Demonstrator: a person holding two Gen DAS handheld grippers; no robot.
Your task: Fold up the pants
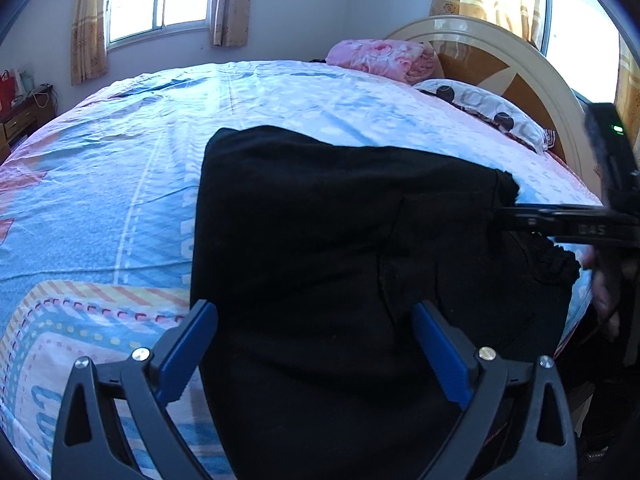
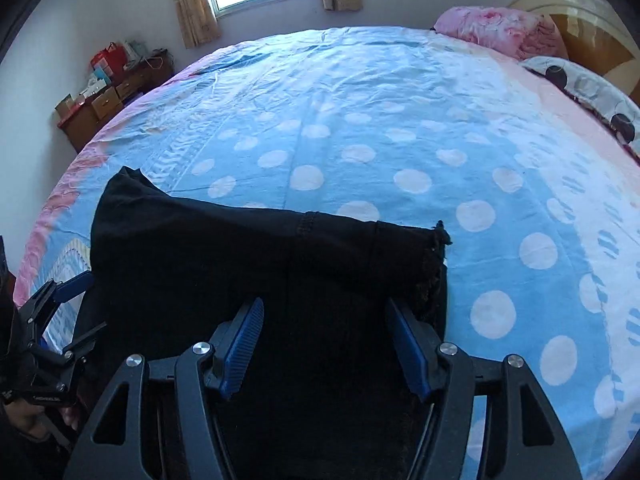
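Observation:
The black pants (image 1: 340, 240) lie folded on the bed, a frayed hem (image 2: 438, 240) at their far right corner. My left gripper (image 1: 314, 306) stands open wide over the near left part of the pants, its blue pads clear of the cloth. It also shows at the left edge of the right wrist view, as the left gripper (image 2: 60, 292). My right gripper (image 2: 324, 304) is open above the right part of the pants, with only flat cloth below its jaws. From the left wrist view the right gripper (image 1: 560, 222) comes in from the right edge, a hand behind it.
The bed sheet (image 2: 400, 140) is blue with white dots and pink borders. A pink folded blanket (image 1: 380, 58) and a spotted pillow (image 1: 488, 108) lie by the round headboard (image 1: 500, 52). A wooden dresser (image 2: 100, 108) with clutter stands by the far wall under a window.

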